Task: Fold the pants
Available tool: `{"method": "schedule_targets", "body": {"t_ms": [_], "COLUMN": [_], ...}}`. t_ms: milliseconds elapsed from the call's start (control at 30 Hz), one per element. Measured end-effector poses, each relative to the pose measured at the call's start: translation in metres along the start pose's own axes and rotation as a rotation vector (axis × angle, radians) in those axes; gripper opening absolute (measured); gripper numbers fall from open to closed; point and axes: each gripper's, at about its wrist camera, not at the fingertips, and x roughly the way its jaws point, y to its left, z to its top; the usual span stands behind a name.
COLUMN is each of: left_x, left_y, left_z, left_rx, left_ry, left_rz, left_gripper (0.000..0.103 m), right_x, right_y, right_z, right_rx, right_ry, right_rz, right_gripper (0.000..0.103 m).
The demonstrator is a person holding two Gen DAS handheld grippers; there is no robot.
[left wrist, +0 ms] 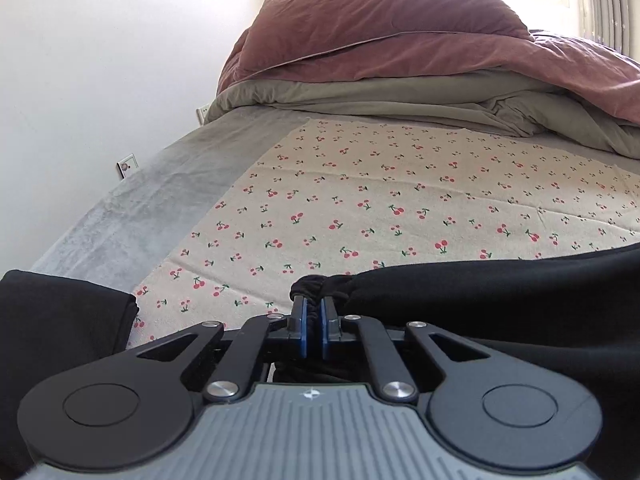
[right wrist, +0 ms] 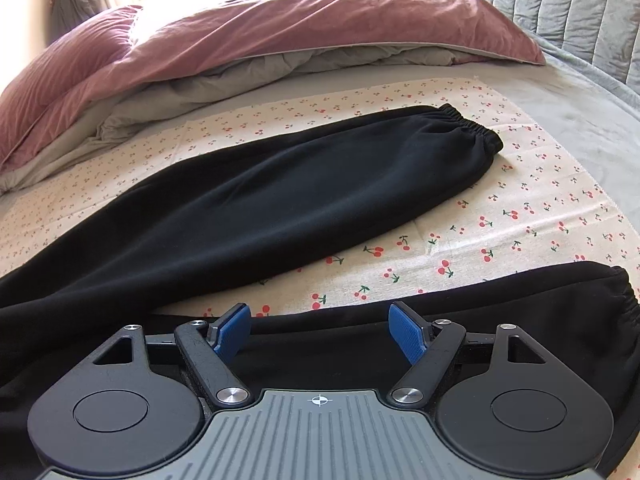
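The soft black pants (right wrist: 260,192) lie right under the right claw (right wrist: 320,330), legs still spread apart on the cherry-print sheet (right wrist: 500,236). That claw is wide apart, holding nothing. The left claw (left wrist: 313,320) pinches the gathered black waistband (left wrist: 316,286). Folding has barely begun.

Pants (right wrist: 256,200) plain black, no pattern. Cloth (right wrist: 500,240) under them cream, small red cherries with green stems. Duvet (right wrist: 280,32) dusty pink above, grey-beige lining. Bed cover (right wrist: 580,120) grey, possibly velvety; glare washes it out. Gripper pads (right wrist: 406,330) blue, arms black.
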Motion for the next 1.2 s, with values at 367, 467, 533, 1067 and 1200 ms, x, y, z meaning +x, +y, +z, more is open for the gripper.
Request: {"method": "schedule_targets", "body": {"t_ms": [367,467,533,1067,1200], "left_x": [0.001,-0.023,-0.04,-0.097,-0.097], "left_y": [0.044,0.048,0.037,-0.032,-0.046], "left_z": [-0.025,-0.03,-0.031,-0.022,-0.01], "left_rx": [-0.177,-0.223,-0.218,-0.088,-0.014], "left_ry": [0.087,0.085,0.084,0.134,0.15], "left_rz": [-0.052,-0.148,-0.207,-0.282,-0.262], "left_gripper": [0.015,0.044,0.056,0.08,0.08], "right_x": [0.0,-0.002,-0.003,0.005,0.008], "right_y": [0.011,0.019,0.024,0.007,-0.004], "right_z": [0.003,0.001,-0.001,0.001,0.001], "right_rx": [-0.025,-0.051,-0.061,0.027,0.072], "right_ry": [0.001,0.005,0.006,0.059,0.076], "right_rz": [0.023,0.031,0.038,0.042,0.045], "right_gripper": [0.077,0.077,0.08,0.083,0.083]}}
